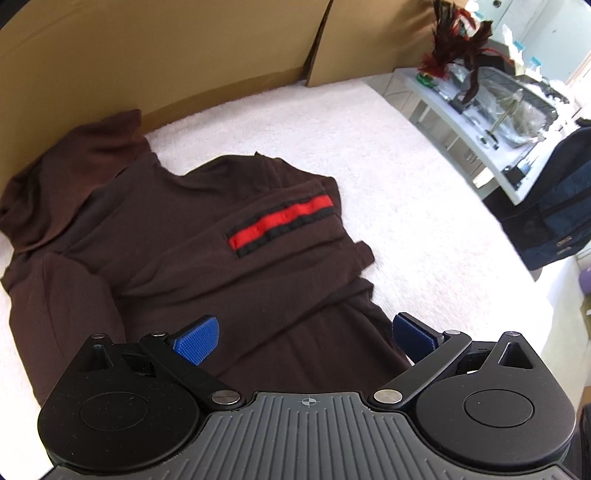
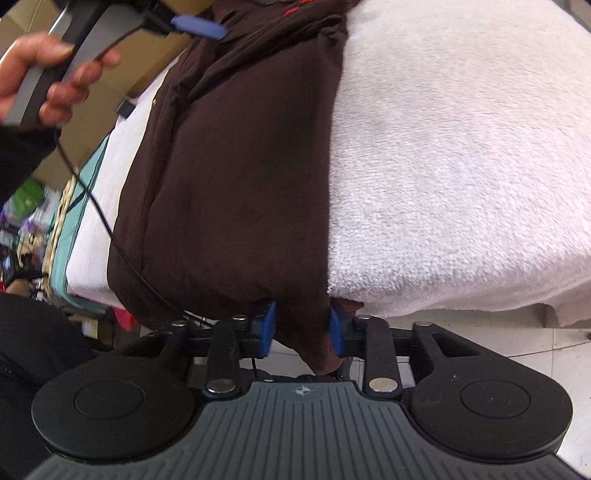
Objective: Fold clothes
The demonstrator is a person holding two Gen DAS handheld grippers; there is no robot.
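Observation:
A dark brown turtleneck sweater lies on a white fleecy blanket, sleeves folded across the chest. One sleeve bears a red and black stripe. My left gripper hovers open above the lower body of the sweater, nothing between its blue pads. In the right wrist view the sweater hangs over the blanket's near edge. My right gripper is shut on the bottom hem corner there. A hand at top left holds the left gripper, one blue pad showing.
Cardboard sheets stand behind the blanket. To the right are a white shelf with clutter and a dark red feather duster, and a navy bag. A black cable trails from the left gripper across the sweater's edge.

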